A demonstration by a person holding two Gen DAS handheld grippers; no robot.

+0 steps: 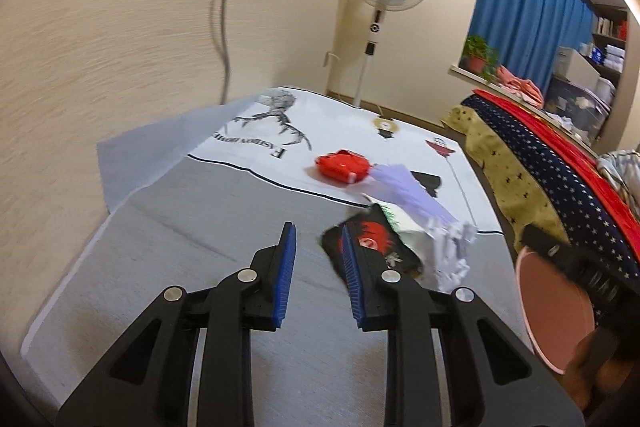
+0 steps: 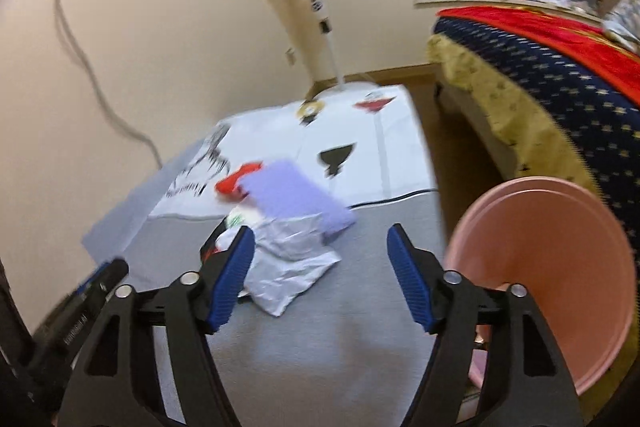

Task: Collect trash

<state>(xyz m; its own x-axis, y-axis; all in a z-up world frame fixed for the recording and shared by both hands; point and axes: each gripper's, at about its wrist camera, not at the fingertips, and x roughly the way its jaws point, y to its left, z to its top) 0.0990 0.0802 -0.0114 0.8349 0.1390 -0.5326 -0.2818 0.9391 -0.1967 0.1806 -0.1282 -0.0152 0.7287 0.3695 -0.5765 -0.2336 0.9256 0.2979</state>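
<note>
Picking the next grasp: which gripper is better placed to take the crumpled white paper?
Right. The right gripper is open, with the crumpled white paper just ahead by its left jaw, and the pink bin beside it. The left gripper is open nearer the black wrapper.

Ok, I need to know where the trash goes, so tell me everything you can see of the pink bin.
The pink bin is a round, smooth, plastic-looking container, plain inside. It is tilted, with its open mouth facing the camera in the right wrist view. It sits at the mat's right edge, beside the bed, close to the right gripper. Its base is hidden, so what holds it up is unclear. The left wrist view shows only part of its rim.
</note>
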